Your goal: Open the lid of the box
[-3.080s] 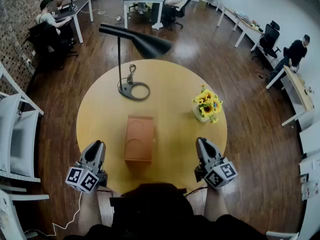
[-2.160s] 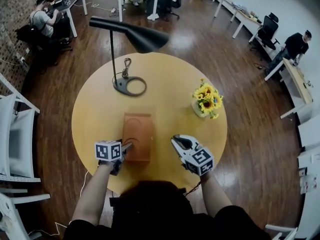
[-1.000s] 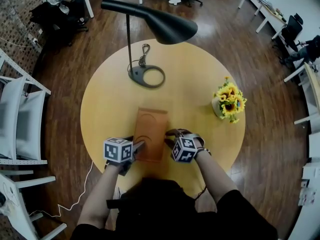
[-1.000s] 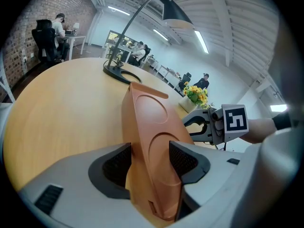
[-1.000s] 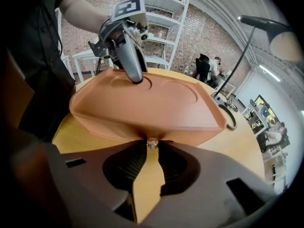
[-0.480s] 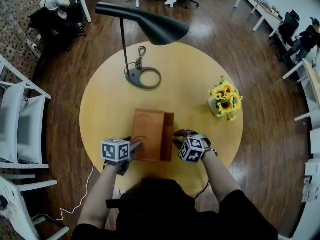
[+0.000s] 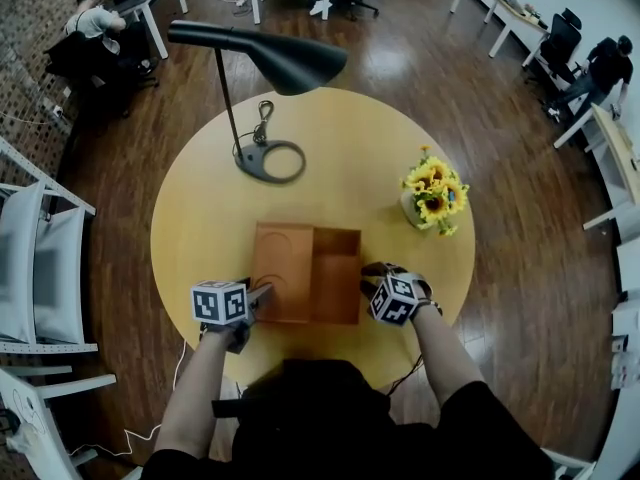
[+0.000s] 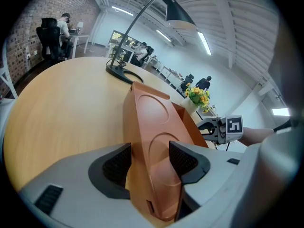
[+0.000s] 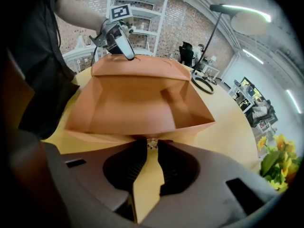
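Observation:
An orange-brown box [image 7: 282,271] with an arc pressed into its top lies on the round yellow table [image 7: 200,228]. Its lid [image 7: 336,276] is folded out to the right, hollow side up. My left gripper [image 7: 264,293] is shut on the box's near left end, and in the left gripper view the box [image 8: 152,127] fills the gap between the pads. At the lid's right edge my right gripper [image 7: 367,271] holds a small metal clasp [image 9: 151,144], its fingertips pinched on it. The right gripper view looks straight into the hollow lid [image 9: 137,108].
A black desk lamp [image 7: 258,58] stands at the table's far side, its ring base [image 7: 270,161] behind the box. A vase of sunflowers [image 7: 432,193] sits to the right. White chairs [image 7: 35,268] stand left of the table. People sit at desks far off.
Both grippers came in from the table's near edge and closed on the box. In the last second the lid swung out to the right with my right gripper; the left held still.

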A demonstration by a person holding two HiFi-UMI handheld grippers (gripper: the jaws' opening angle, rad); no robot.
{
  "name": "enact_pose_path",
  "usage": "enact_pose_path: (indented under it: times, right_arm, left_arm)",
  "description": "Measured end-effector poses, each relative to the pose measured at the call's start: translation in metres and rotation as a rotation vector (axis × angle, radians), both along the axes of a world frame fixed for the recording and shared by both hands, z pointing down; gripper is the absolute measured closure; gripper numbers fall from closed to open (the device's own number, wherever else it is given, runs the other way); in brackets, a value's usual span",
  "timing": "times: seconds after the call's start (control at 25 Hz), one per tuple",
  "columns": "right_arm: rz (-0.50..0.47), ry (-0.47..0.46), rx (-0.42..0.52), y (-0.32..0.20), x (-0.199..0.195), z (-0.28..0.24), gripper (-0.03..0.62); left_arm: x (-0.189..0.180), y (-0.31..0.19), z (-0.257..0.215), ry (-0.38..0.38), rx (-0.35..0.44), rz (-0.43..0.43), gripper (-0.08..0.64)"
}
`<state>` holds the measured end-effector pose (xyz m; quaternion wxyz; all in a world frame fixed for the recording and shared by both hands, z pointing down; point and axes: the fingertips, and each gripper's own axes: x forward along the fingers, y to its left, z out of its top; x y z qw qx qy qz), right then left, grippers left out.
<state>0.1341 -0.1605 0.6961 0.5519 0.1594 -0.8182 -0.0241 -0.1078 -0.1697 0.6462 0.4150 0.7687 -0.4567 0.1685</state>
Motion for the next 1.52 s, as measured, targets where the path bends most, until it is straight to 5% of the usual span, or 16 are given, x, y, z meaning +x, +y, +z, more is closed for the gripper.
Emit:
enact_pose_path:
  times: [0.36, 0.52, 0.76, 0.92, 1.08, 1.36, 1.52]
  right_arm:
    - [0.063, 0.007, 0.022, 0.001, 0.009, -0.003, 0.508]
    - [0.138, -0.067, 0.054, 0.0, 0.018, -0.02, 0.508]
    - [0.343, -0.488, 0.029, 0.01, 0.012, -0.091, 0.508]
    - [0.421, -0.607, 0.098, 0.023, 0.015, -0.128, 0.508]
    - [0.531, -0.741, 0.16, 0.035, 0.027, -0.16, 0.508]
    - [0.751, -1.298, 0.224, 0.042, 0.066, -0.253, 0.588]
    - [0.775, -1.398, 0.281, 0.05, 0.073, -0.287, 0.588]
  left_arm:
    - [0.0, -0.001, -0.001, -0.028, 0.033, -0.018, 0.318]
    - [0.001, -0.002, -0.005, -0.083, 0.082, -0.015, 0.316]
    - [0.002, -0.004, -0.015, -0.113, 0.134, -0.055, 0.322]
    - [-0.006, -0.003, -0.016, -0.09, 0.172, -0.088, 0.364]
    - [-0.015, -0.003, -0.062, 0.009, 0.331, -0.146, 0.408]
    - [-0.04, 0.024, -0.164, 0.243, 0.614, -0.195, 0.483]
    - [-0.056, 0.052, -0.208, 0.271, 0.749, -0.18, 0.485]
